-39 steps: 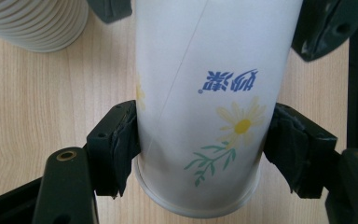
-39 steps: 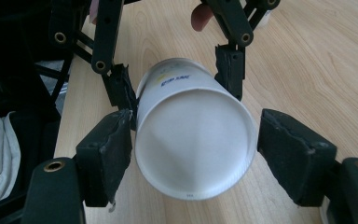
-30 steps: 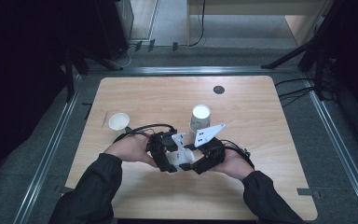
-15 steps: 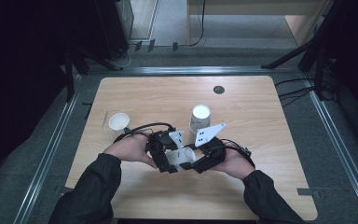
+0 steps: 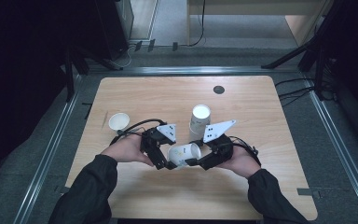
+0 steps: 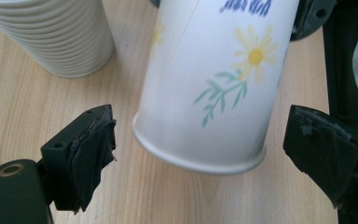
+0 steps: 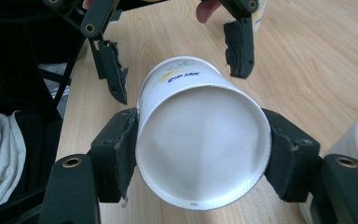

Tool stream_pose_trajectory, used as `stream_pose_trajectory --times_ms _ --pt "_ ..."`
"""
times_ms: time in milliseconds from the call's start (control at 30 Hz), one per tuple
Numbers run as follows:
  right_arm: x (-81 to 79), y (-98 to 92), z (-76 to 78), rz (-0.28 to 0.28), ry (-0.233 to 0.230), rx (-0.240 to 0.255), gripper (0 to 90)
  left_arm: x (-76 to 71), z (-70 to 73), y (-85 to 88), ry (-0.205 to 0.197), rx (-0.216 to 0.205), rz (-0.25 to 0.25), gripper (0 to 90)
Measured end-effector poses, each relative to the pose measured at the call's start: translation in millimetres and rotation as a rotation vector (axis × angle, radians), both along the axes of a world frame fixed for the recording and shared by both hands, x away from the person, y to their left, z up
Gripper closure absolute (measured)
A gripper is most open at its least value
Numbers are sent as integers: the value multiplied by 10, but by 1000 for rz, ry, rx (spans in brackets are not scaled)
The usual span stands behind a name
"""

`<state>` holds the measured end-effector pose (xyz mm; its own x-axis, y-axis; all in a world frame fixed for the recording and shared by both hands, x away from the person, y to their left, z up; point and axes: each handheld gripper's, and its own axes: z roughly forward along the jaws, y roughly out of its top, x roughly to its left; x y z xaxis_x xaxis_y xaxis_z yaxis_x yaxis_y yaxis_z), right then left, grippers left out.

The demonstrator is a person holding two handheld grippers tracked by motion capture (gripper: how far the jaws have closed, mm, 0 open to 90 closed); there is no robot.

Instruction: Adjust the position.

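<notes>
Change: left gripper [image 5: 164, 161] has just been opening its jaws, letting go of the paper cup [image 5: 185, 154], which hangs between its pads with a gap on both sides; both hands barely shift from a second ago.
Left fingers: spread wide now, pads [image 6: 91, 154] clear of the cup wall, holding nothing.
Right fingers: right gripper [image 7: 200, 156] is clamped on the cup near its base, one pad [image 7: 121, 151] pressed to each side. It carries the cup alone!
Cup location: lying on its side in the air, low over the near middle of the table [image 5: 135, 196], between the two hands, just in front of the stack of cups [image 5: 199, 122].
Cup looks: white paper, yellow daisy with green stem and blue lettering on the wall; rolled rim faces the left gripper, plain white bottom faces the right.
Also on table: a small single cup [image 5: 119, 122] off to the left.
Doing it well: draw the left gripper straight back without clipping the rim, and keep the right squeeze gentle, since thin paper probably dents easily.
</notes>
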<state>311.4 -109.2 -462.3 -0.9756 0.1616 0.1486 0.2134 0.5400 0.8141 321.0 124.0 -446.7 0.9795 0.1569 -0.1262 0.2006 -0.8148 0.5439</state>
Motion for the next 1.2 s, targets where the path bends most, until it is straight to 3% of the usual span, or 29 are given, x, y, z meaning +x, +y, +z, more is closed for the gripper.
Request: stream_pose_trajectory --times_ms 33,300,533,667,1033,1200 --pt "-1 -15 8 -3 -1 3 343 2 2 26 17 -16 6 88" --pt "16 -167 64 -30 -4 34 343 -25 -38 177 3 -52 54 79" --pt "39 -270 97 -54 5 59 343 -79 -90 269 14 -125 124 79" --pt "35 -299 104 -55 5 66 343 -108 -119 291 3 -138 145 79" --pt "36 -333 123 -45 35 101 343 -103 -137 288 25 -221 167 79" --pt "42 -333 125 -39 44 118 343 -94 -179 226 41 -236 156 79"
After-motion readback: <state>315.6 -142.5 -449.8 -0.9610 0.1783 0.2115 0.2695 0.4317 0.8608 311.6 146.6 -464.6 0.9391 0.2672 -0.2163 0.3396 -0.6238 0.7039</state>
